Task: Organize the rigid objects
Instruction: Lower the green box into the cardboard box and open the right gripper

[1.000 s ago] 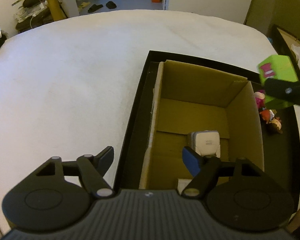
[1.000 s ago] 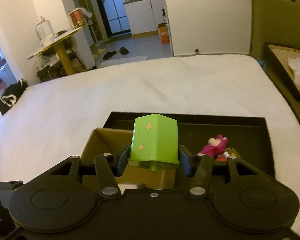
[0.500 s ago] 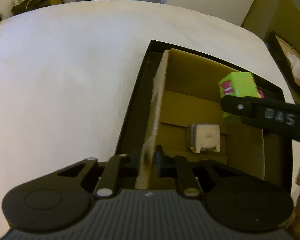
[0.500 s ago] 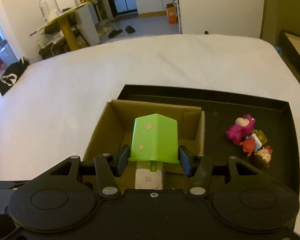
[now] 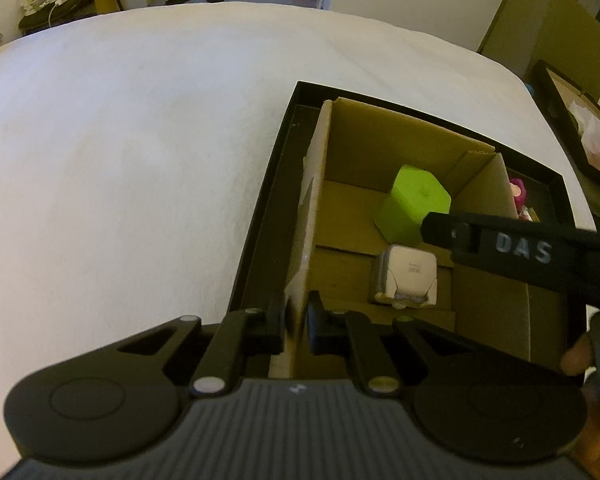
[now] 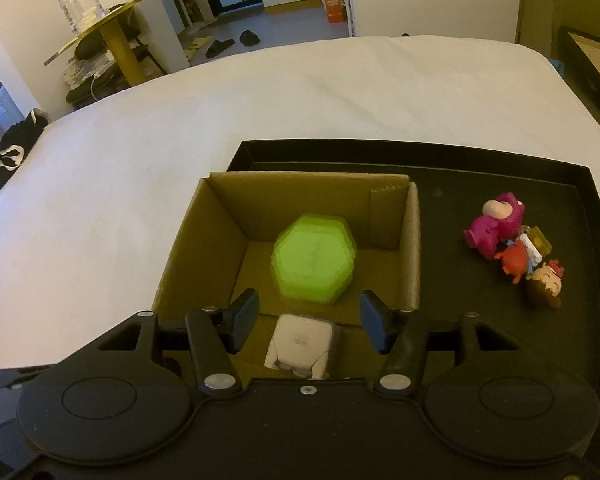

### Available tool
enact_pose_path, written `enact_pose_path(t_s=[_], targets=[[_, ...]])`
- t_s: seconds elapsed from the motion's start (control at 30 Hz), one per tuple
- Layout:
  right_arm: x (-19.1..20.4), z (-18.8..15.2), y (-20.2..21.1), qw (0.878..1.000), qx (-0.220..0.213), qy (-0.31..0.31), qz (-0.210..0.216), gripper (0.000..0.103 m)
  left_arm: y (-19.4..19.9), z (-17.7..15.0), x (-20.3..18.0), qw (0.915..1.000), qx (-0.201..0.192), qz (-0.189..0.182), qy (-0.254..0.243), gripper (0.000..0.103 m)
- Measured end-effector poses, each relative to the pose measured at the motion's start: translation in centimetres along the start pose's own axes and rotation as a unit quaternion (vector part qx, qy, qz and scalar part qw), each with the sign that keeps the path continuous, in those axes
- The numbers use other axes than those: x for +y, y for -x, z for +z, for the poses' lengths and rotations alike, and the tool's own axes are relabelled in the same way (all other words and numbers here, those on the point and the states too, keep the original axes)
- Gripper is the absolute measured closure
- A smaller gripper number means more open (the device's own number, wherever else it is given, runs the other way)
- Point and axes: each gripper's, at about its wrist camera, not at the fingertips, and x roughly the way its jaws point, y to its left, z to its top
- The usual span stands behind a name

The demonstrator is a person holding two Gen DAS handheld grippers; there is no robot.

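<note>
Jaws of the right gripper (image 6: pixel 307 322) are opening with nothing between them; the green hexagonal container (image 6: pixel 314 265), blurred, sits just ahead inside the cardboard box (image 6: pixel 204 240). It may tip onto the white cube (image 6: pixel 300 340). The left gripper (image 5: pixel 294 322) pinches the box's near wall; slipping would shift the box

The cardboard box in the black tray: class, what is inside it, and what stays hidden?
Inside the cardboard box are a green hexagonal container, blurred, and a white cube-shaped object. The floor beneath both, and the near corner behind the right gripper, are covered.
</note>
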Motion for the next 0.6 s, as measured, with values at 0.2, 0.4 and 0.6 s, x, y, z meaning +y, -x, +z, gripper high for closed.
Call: enact_pose_path(t_s=[0.2,0.4,0.6], targets=[[-0.7,-0.3,1.6,1.000,-0.014,-0.002,0.004,0.043,0.1,0.1,-0.2,1.0000,0.002,0.006,-0.004,0.093],[-1.8,0.1,3.8,0.999,-0.042,-0.010,0.008,0.034,0.0,0.4,-0.4,0.9998,0.009,0.016,0.000,0.093],[-3.6,0.5,5.1,0.998,-0.066,-0.016,-0.003,0.029,0.2,0.5,-0.8,0.9994,0.010,0.033,-0.006,0.090]])
